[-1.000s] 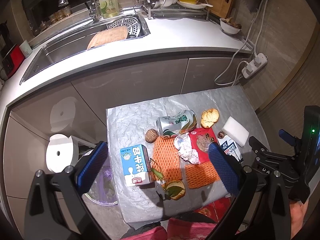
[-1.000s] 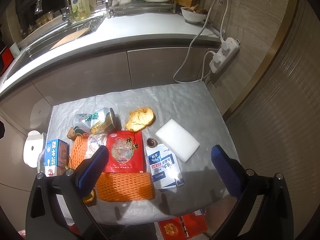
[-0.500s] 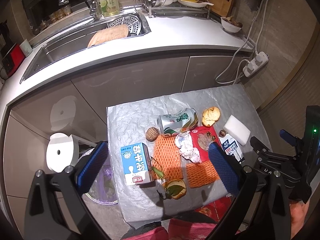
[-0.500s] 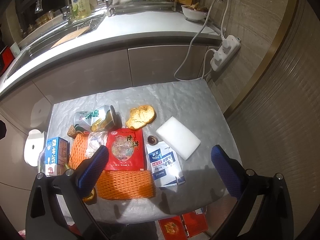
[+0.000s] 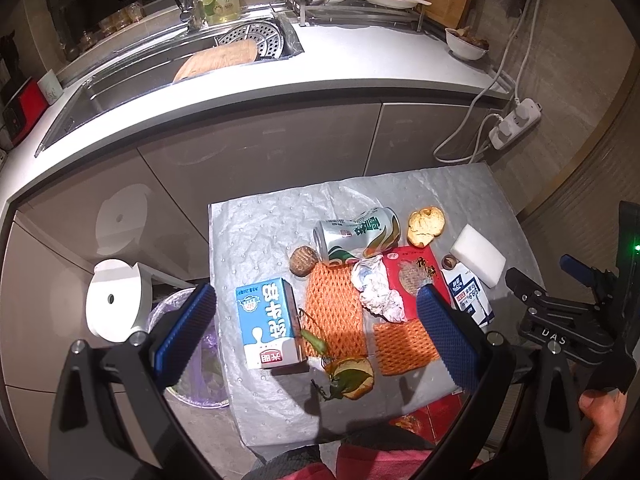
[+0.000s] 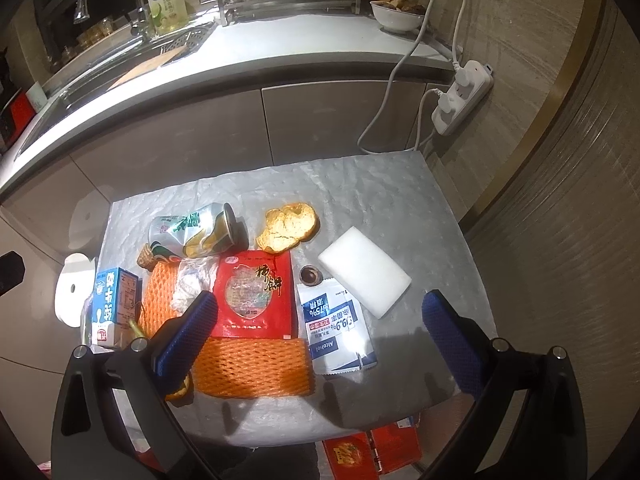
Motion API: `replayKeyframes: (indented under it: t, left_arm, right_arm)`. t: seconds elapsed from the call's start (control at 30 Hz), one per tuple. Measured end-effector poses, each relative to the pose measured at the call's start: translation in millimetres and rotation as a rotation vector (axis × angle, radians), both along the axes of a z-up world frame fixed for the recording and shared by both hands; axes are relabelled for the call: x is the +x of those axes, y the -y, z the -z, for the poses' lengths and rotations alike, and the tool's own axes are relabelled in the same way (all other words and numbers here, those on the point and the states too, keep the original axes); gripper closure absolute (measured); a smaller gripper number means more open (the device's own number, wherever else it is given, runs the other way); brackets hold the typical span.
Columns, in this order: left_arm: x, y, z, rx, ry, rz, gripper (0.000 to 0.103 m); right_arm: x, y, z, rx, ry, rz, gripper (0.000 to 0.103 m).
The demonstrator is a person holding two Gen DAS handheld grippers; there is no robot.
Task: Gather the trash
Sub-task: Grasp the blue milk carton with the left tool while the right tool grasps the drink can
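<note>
The small table [image 5: 256, 240] carries all the trash, with a lined bin [image 5: 188, 360] off its left edge. The left gripper [image 5: 316, 336] hovers nearer, jaws spread and empty, the milk carton [image 5: 266, 326] ahead between them, long axis along the reach. The right gripper [image 6: 316, 336], equally agape, overlooks the wipe packet [image 6: 338, 330]

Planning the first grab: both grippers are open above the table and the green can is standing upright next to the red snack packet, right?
Not quite. The green can is lying on its side, dented, as the left wrist view shows. The left gripper and right gripper are both open, and the red snack packet lies beside the can.
</note>
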State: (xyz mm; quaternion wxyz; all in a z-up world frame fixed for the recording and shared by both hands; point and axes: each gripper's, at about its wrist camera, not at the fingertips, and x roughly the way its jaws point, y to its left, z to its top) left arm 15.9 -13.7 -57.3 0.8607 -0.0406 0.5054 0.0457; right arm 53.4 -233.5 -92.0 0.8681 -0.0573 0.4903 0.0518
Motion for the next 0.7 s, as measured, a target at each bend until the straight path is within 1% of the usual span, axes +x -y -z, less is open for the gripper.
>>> replayKeyframes:
  t: [0.13, 0.27, 0.47, 0.6, 0.63, 0.7]
  left_arm:
    - [-5, -11, 13, -0.02, 0.0, -0.004, 0.007]
    - [-10, -25, 30, -0.04, -0.025, -0.026, 0.007]
    - [-13, -43, 73, -0.068, -0.121, -0.063, 0.007]
    - [-2, -52, 107, -0.097, -0.199, -0.108, 0.007]
    - [2, -53, 115, -0.113, -0.215, -0.111, 0.007]
    - [9, -55, 129, -0.119, -0.241, -0.127, 0.007]
  right_arm:
    - [4, 3, 9, -0.004, -0.014, -0.016, 0.002]
    - [8, 8, 19, 0.012, -0.027, -0.026, 0.002]
    - [19, 14, 38, 0.022, -0.053, -0.043, 0.002]
    - [27, 16, 49, 0.019, -0.074, -0.07, 0.002]
    - [30, 17, 52, 0.016, -0.079, -0.076, 0.002]
    - [34, 19, 57, 0.011, -0.09, -0.085, 0.002]
